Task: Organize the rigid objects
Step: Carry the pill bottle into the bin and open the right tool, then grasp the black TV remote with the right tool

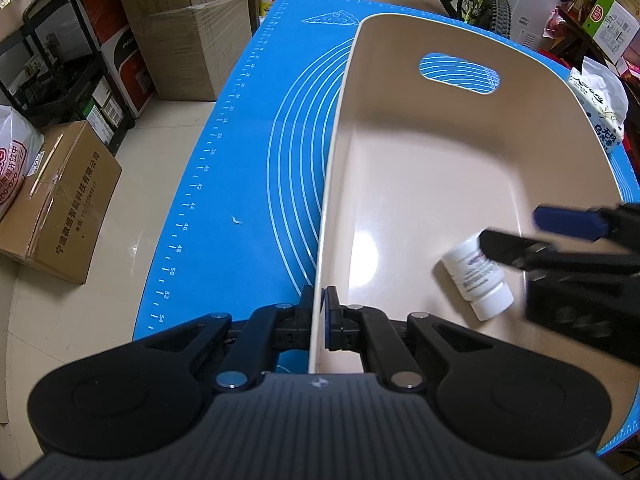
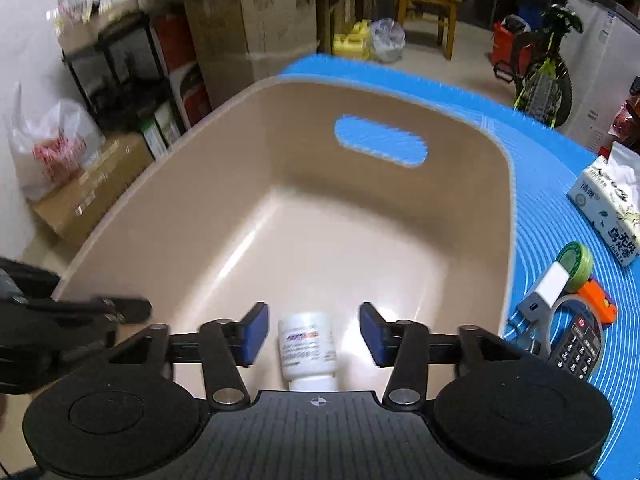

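- Two grippers in play; both reach into or onto the beige bin (image 1: 440,168), which sits on the blue mat (image 1: 256,152).
- Your left gripper (image 1: 325,312) is clenched on the bin's near-left wall: one finger outside the rim, the other inside, the thin wall pinched between the pads.
- Your right gripper (image 2: 314,334) stands released above the bin floor. Both blue pads (image 2: 254,334) are apart from the white bottle (image 2: 306,350), with a clear gap on each side.
- White bottle lies on its side on the bin floor, near the close end, cap toward the right wrist camera, printed label facing up. Nothing else is visible inside the bin.
- From the left wrist view the same bottle (image 1: 478,280) shows just below the right gripper's fingers (image 1: 508,250), which are blurred there.
- The bin's far wall has an oval handle cut-out (image 2: 380,140); the mat shows through it.
- On the mat right of the bin, outside it: a green tape roll (image 2: 576,260), a white charger block (image 2: 554,284) touching it, an orange item (image 2: 600,306), a dark remote with keypad (image 2: 578,350), and a tissue pack (image 2: 612,208) further back.
- What the orange item is, you cannot tell from these views.
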Tool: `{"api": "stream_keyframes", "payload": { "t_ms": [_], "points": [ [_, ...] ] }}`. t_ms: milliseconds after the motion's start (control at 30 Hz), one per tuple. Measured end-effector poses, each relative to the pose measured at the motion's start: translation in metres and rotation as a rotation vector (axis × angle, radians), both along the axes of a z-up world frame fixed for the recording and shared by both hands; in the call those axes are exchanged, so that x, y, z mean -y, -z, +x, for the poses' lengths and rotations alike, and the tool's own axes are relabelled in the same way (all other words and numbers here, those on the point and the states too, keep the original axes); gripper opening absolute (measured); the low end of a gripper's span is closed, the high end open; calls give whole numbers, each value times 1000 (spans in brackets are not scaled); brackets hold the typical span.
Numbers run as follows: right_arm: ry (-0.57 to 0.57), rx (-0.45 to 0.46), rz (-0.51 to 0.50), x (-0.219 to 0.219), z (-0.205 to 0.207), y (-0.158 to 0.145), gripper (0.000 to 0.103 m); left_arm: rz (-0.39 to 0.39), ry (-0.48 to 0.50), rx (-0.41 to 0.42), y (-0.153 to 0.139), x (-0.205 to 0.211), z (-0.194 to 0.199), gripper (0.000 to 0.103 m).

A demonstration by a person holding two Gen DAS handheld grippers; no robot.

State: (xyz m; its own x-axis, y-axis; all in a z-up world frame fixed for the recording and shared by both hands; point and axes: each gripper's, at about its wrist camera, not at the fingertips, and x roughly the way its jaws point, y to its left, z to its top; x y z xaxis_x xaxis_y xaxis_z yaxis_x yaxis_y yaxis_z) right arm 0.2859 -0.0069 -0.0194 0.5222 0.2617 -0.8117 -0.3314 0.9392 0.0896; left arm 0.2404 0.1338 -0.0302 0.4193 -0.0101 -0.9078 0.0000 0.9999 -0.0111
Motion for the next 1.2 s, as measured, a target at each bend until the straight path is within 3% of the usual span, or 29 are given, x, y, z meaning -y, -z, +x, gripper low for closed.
{"api": "stream_keyframes", "payload": {
  "t_ms": [100,300,500,800,1100,1200],
  "points": [
    [26,65,24,12,-9,-18,70,0,0,-1,0,0,0,6],
    [104,173,67,54,-22,-47,72,-1,0,0,0,0,0,6],
    [244,201,48,109,-28,-46,74,-2,0,-1,0,0,0,6],
    [474,80,56,180,-21,12,74,0,0,-1,-1,0,0,6],
    [582,-5,102,178,-11,62,74,1,0,-1,-1,1,0,6],
    [606,-5,53,169,-7,66,74,1,0,-1,-1,1,0,6]
  ]
}}
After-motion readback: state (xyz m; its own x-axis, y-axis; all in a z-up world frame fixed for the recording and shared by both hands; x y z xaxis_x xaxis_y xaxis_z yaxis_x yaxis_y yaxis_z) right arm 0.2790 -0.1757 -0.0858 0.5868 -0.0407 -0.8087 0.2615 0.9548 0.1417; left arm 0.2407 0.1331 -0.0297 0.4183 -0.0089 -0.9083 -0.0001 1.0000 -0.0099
